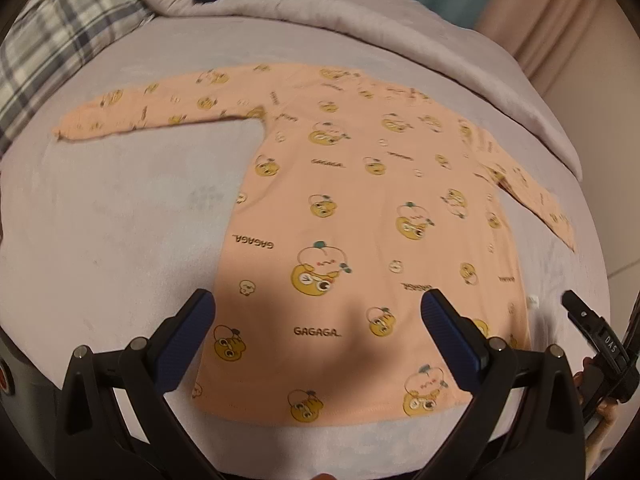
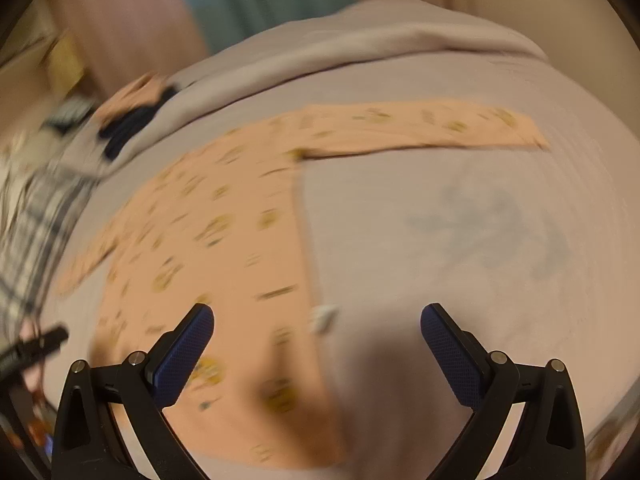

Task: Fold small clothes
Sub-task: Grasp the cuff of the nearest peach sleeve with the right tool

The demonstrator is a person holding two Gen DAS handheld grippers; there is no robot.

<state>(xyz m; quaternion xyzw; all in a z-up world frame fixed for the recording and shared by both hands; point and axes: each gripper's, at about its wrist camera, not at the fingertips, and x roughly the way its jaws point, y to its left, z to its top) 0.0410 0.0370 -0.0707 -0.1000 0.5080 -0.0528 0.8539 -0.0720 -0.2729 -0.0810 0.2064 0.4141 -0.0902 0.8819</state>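
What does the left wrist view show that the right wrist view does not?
Left only: readable GAGAGA lettering and sharp yellow cartoon prints; the left gripper, jaws open. Right only: the faint grey stain on the sheet; the right gripper, open. Both: the peach long-sleeved printed top spread flat on the pale lilac bedsheet.

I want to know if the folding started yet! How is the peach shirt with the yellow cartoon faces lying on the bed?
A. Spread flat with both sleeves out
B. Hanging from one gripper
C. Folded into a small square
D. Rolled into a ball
A: the peach shirt lies flat on the grey blanket with both sleeves stretched out to the sides, and the left gripper and right gripper are both open above it, holding nothing.
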